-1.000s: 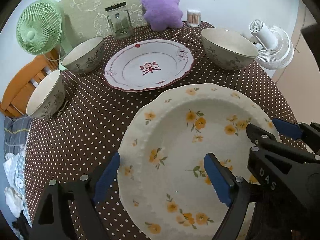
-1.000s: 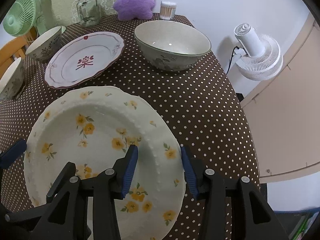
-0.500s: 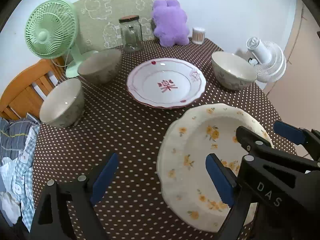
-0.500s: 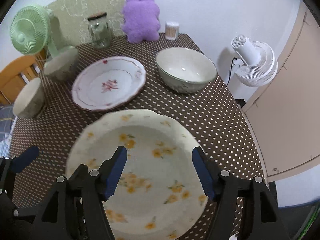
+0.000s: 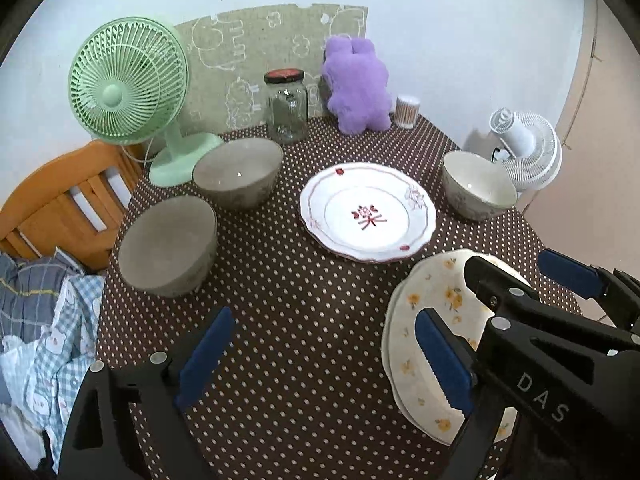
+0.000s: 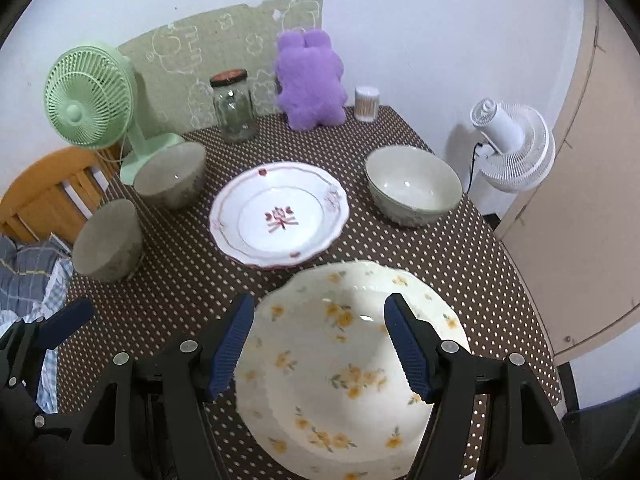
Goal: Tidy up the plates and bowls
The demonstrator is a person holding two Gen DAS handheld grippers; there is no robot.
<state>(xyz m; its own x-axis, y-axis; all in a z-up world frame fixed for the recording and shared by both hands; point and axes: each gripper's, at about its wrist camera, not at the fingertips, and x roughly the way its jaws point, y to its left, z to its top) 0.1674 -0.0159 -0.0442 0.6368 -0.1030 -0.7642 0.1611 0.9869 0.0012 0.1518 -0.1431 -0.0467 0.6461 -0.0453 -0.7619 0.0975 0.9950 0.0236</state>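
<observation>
Both grippers have drawn back and risen since a second ago, so far more of the table shows, and the right gripper's fingers, which were narrow around the rim of the yellow-flowered plate, now stand wide. That yellow-flowered plate [image 6: 344, 364] lies on the near right part of the brown dotted tablecloth [image 5: 304, 320], directly below the right gripper [image 6: 320, 352]; its blue pads [image 6: 404, 352] are spread apart on either side of the plate and seem to float above it without touching, so it grips nothing. The left gripper [image 5: 320, 360] is also spread wide, with bare cloth between its fingers; the same plate sits to its right, partly hidden behind its right finger and the black body of the other tool.

Just beyond the flowered plate lies the white plate with red markings [image 6: 280, 216], near it but apart. To the right of that plate stands a cream bowl [image 6: 414, 186], upright. On the left side are two grey bowls: the far one [image 5: 238, 172] beside the base of the green fan [image 5: 128, 84], the near one [image 5: 168, 246] close to the table's left edge. Along the far edge stand a glass jar [image 5: 286, 106], a purple plush toy [image 5: 358, 86] and a small container of cotton swabs [image 5: 407, 111]. A white fan [image 6: 512, 144] stands off the table to the right, and an orange wooden chair [image 5: 60, 196] to the left.
</observation>
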